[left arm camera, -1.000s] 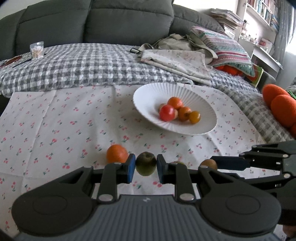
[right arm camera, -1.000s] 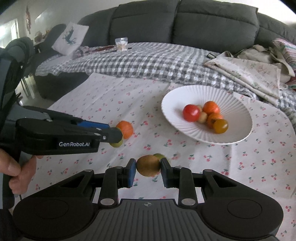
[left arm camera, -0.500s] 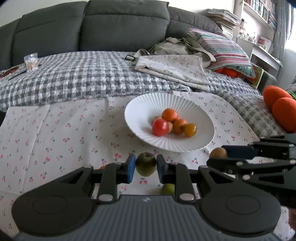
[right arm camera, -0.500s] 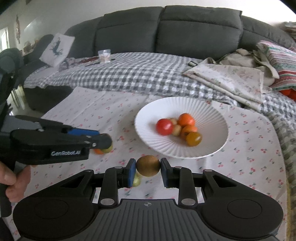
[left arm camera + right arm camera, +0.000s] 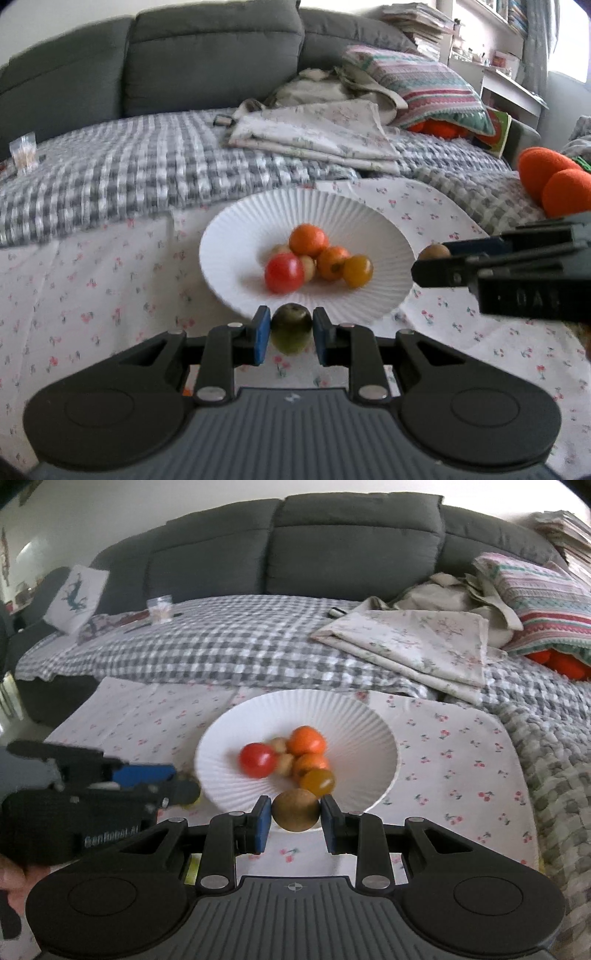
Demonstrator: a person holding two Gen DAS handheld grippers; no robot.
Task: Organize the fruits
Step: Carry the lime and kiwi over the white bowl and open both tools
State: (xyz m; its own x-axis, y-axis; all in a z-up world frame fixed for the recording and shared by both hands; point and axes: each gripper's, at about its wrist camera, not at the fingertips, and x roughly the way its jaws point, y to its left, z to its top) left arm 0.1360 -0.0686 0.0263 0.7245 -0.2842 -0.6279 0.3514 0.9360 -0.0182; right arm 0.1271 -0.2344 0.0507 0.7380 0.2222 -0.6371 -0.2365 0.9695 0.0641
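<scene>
Several fruits already sit in the white plate (image 5: 236, 236) beyond both sets of fingers. The left gripper (image 5: 291, 334) is clamped on a green fruit (image 5: 291, 328) and the right gripper (image 5: 296, 819) on a brown fruit (image 5: 295, 809); both seem left to drop in

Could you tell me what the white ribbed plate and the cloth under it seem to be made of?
The white plate looks like matte glazed ceramic, possibly moulded paper: fine radial ridges, soft shading and no sharp glare leave it open. The cloth beneath looks like thin woven cotton printed with small cherries; fold creases show across it.
</scene>
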